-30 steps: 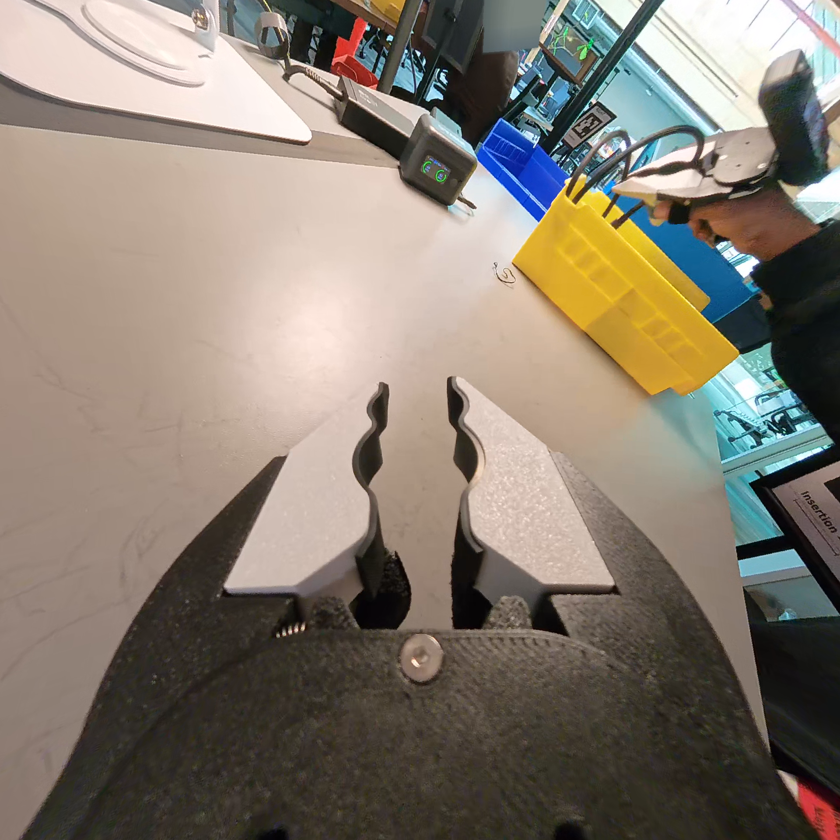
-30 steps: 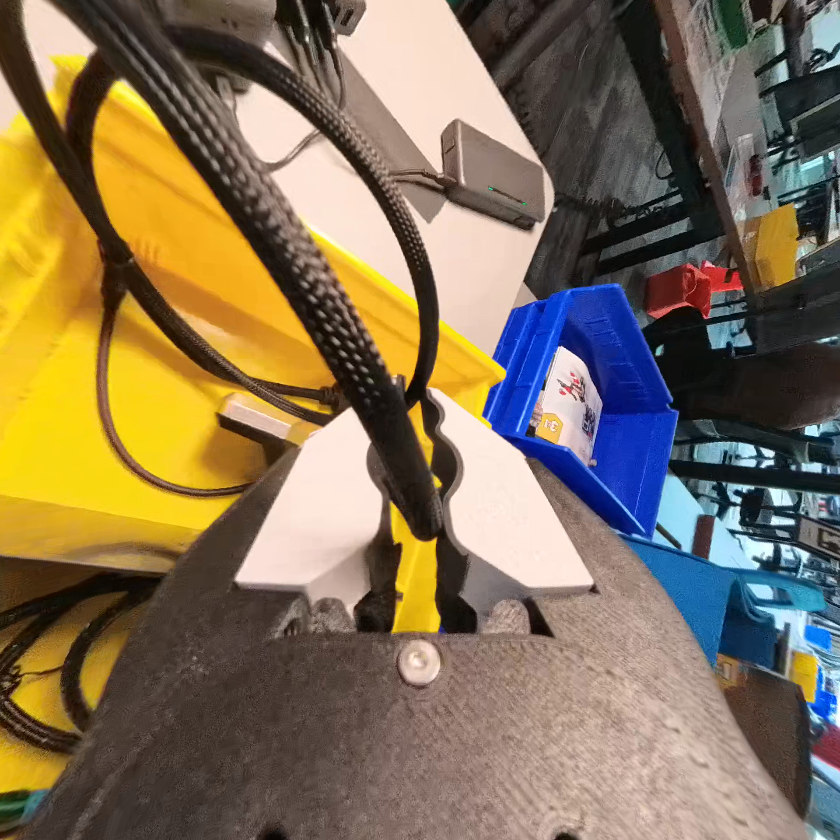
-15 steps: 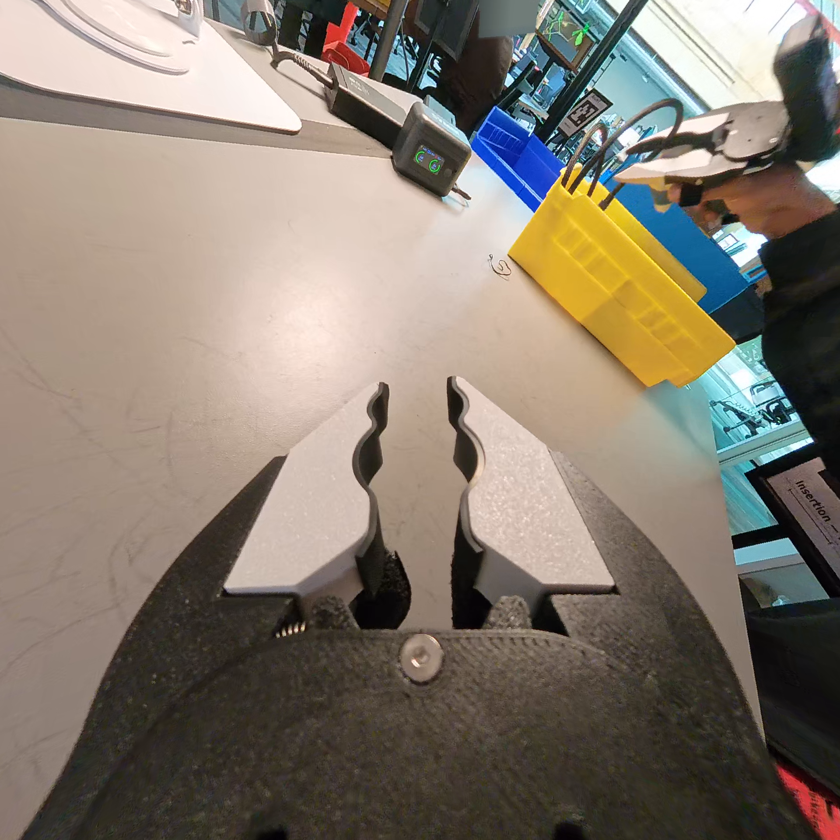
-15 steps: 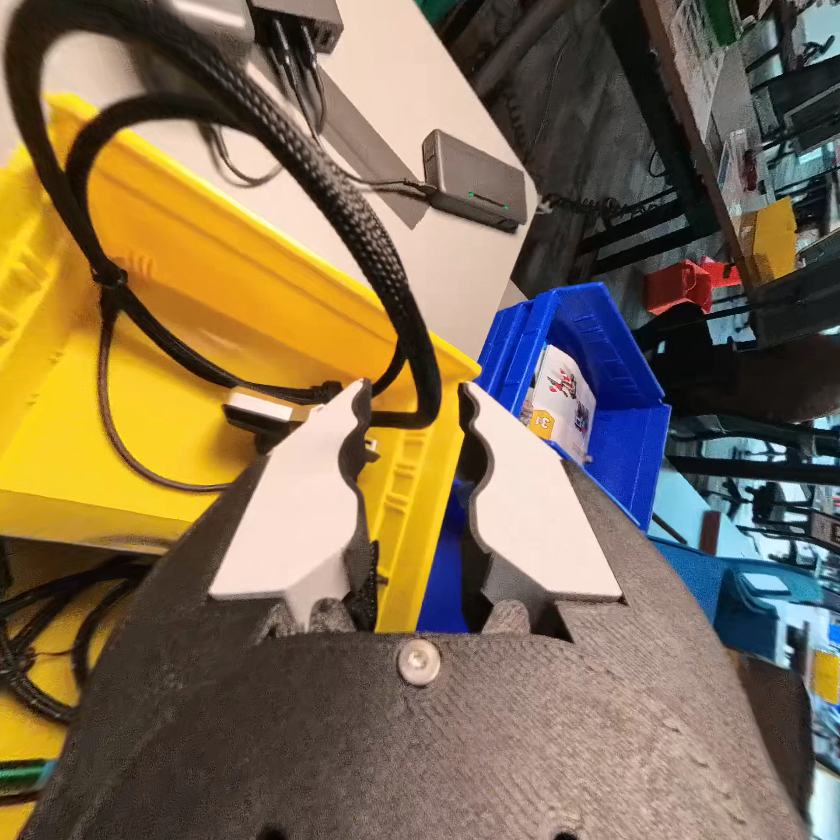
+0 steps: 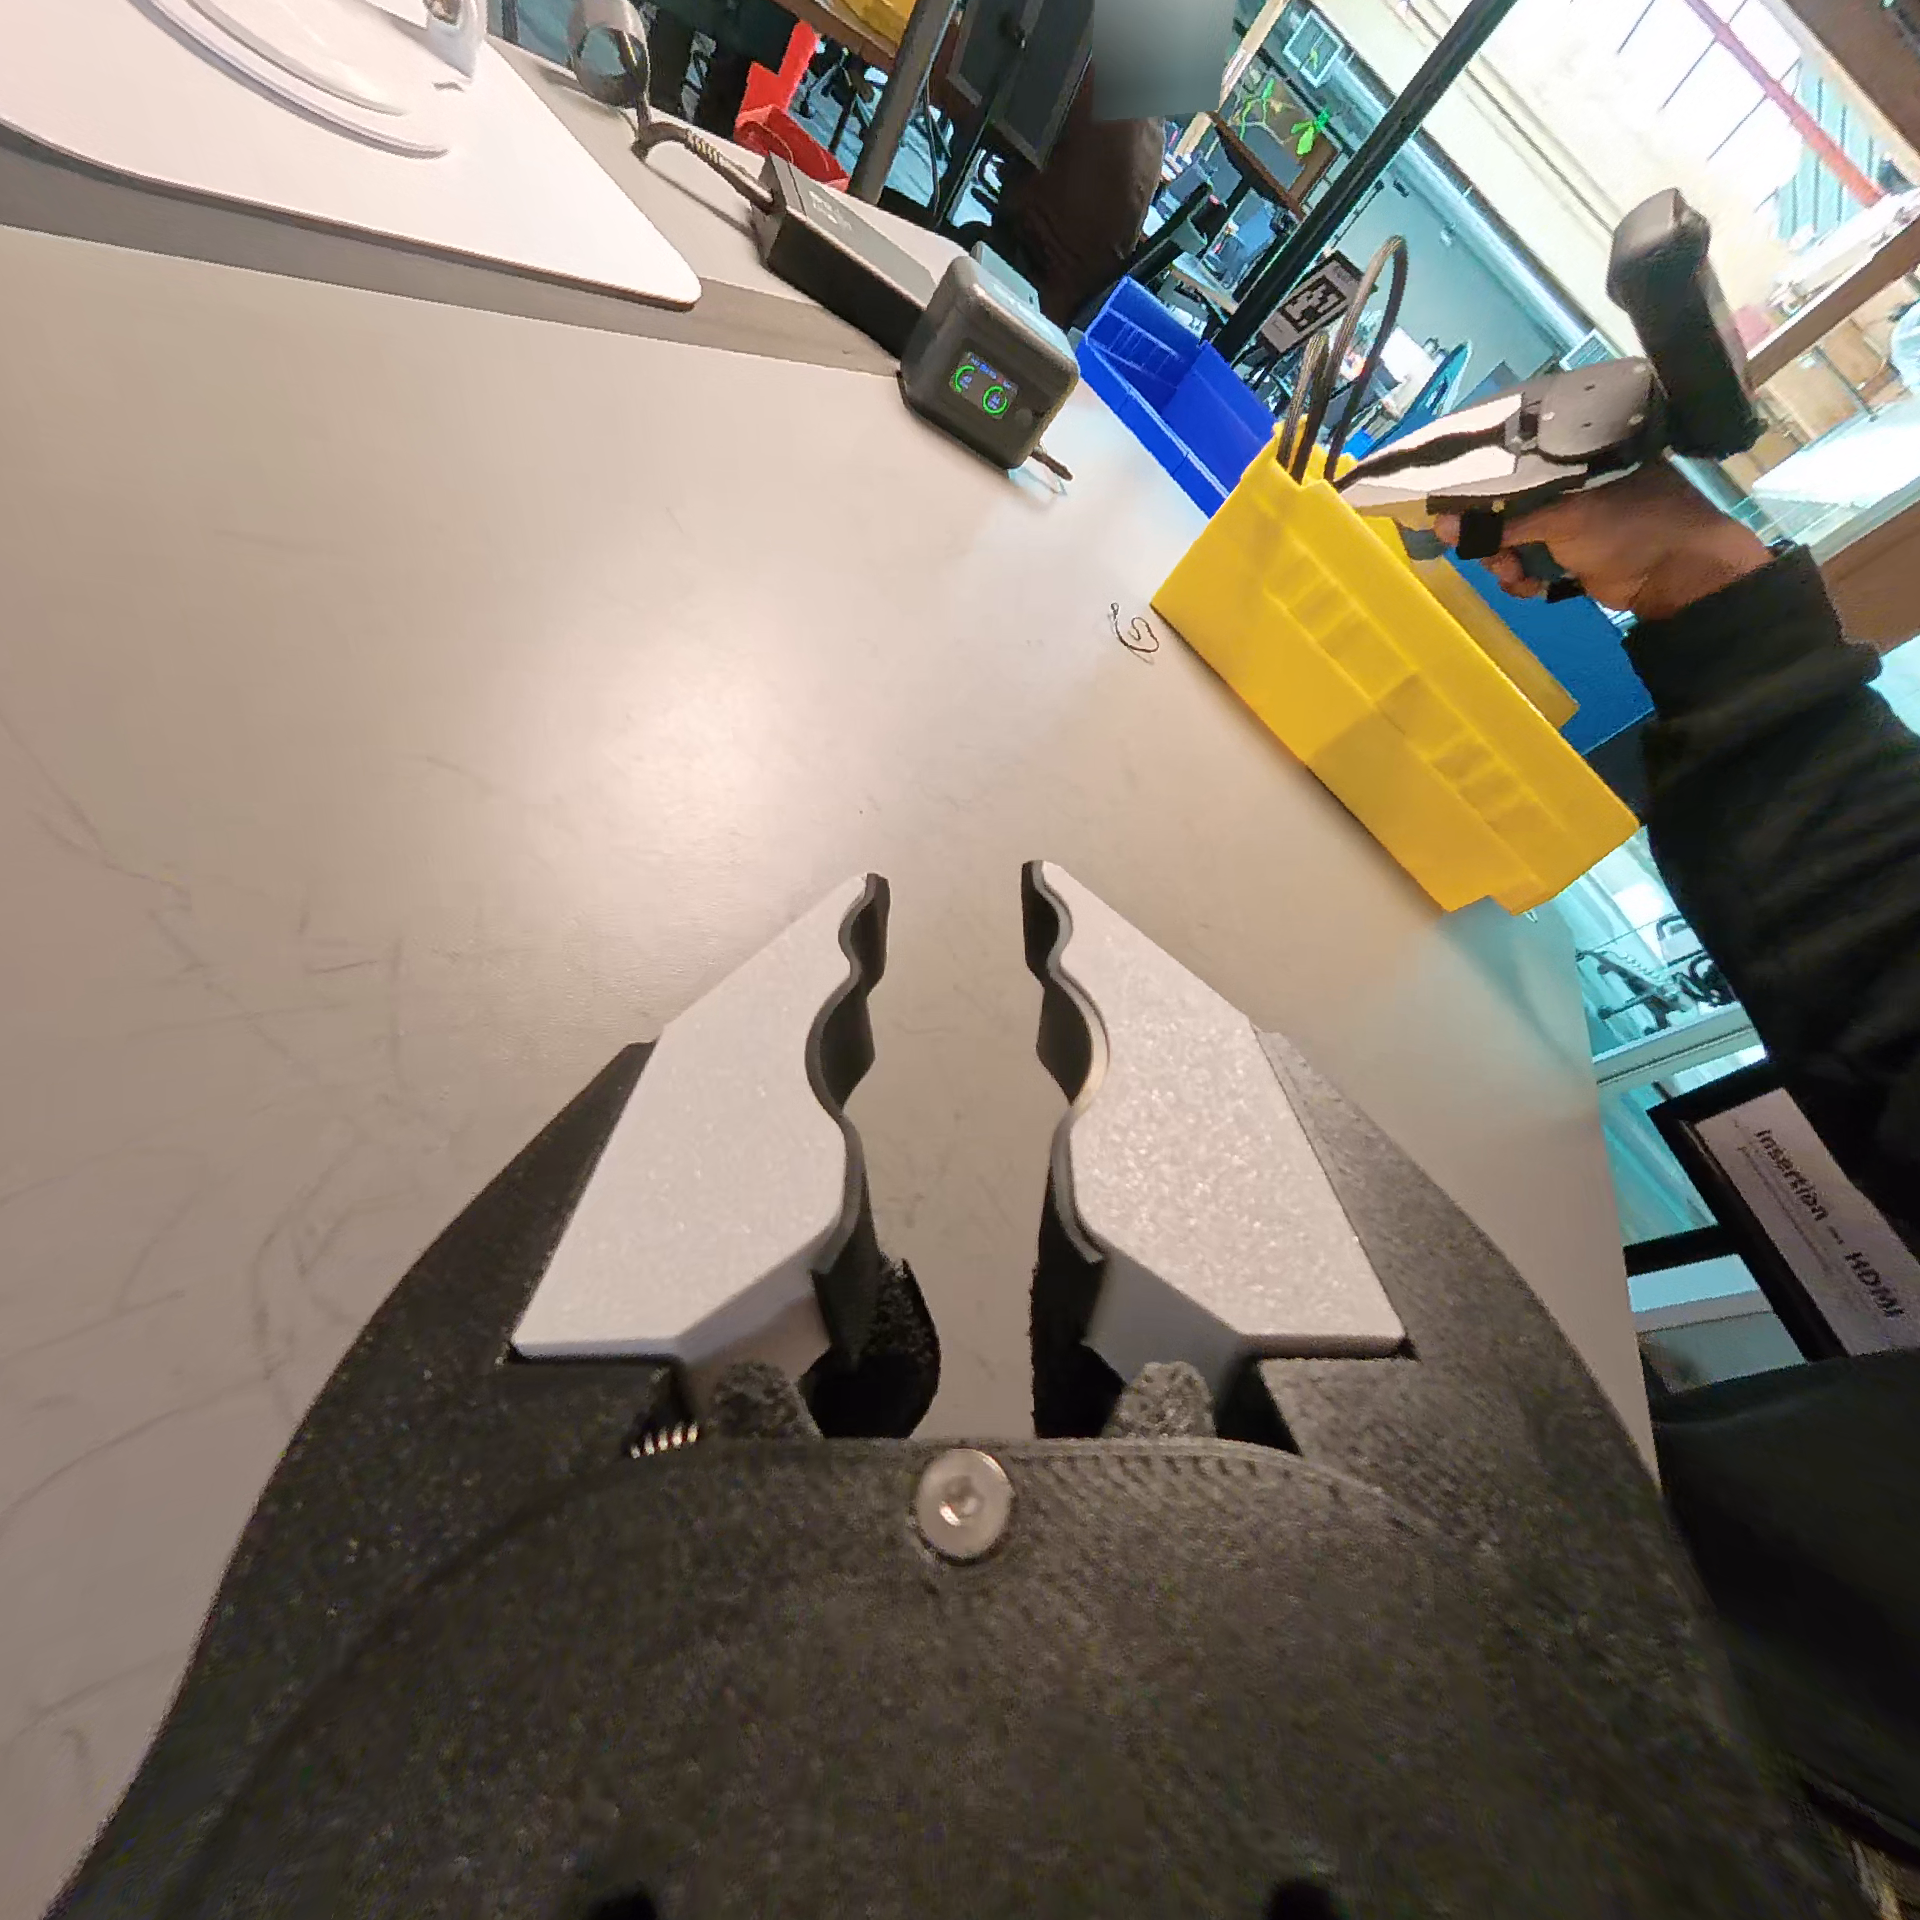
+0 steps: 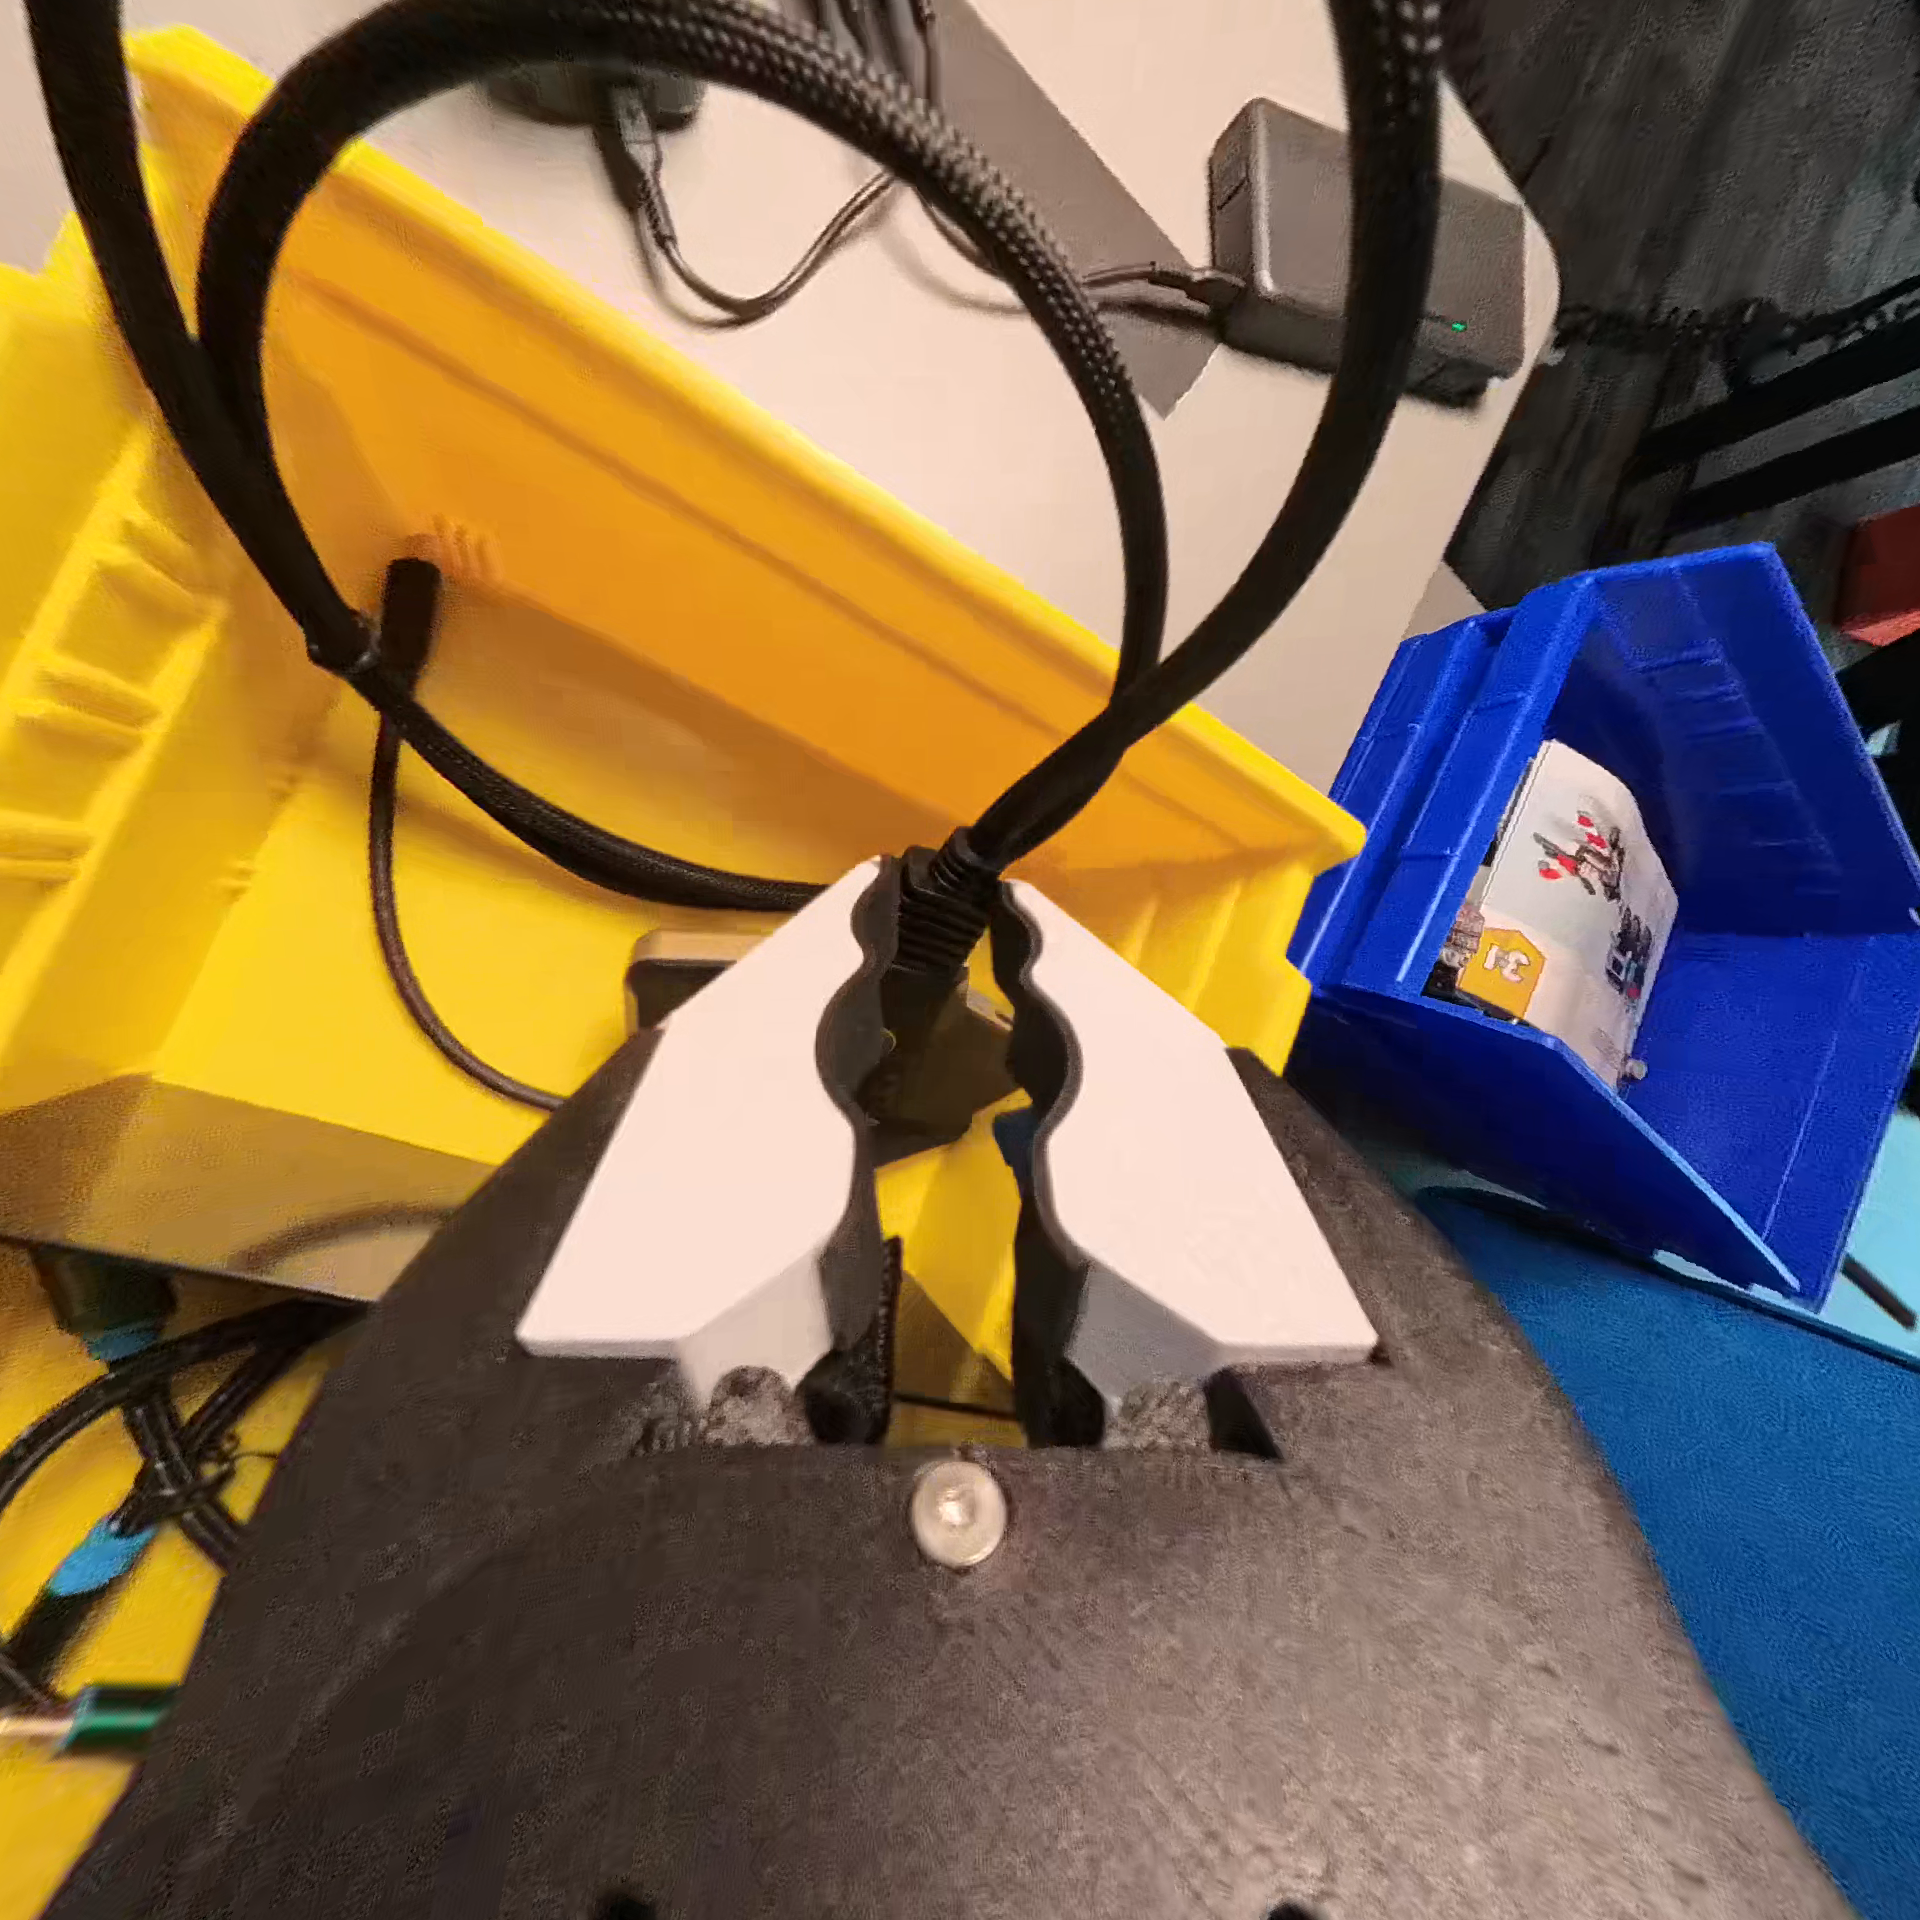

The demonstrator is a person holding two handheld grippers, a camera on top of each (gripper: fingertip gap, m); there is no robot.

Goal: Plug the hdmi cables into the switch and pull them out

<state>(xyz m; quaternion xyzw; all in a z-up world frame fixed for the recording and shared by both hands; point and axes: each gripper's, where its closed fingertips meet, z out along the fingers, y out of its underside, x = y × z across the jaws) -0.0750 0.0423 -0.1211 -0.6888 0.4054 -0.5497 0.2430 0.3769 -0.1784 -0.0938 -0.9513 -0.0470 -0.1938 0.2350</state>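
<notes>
Since half a second ago, the right gripper (image 6: 945,883) has been clamped on the HDMI plug (image 6: 930,997) above the yellow bin (image 6: 623,644); insertion comes next. Left gripper (image 5: 954,883) is held apart, empty.

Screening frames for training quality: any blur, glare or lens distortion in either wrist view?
Left wrist view: sharp; soft glare patch on the grey table; windows behind the right gripper blown out; fisheye bends the table edge. Right wrist view: motion blur smears the yellow bin and braided HDMI cable; the plug between the gripper's fingers is fairly sharp, as is the blue bin.
</notes>
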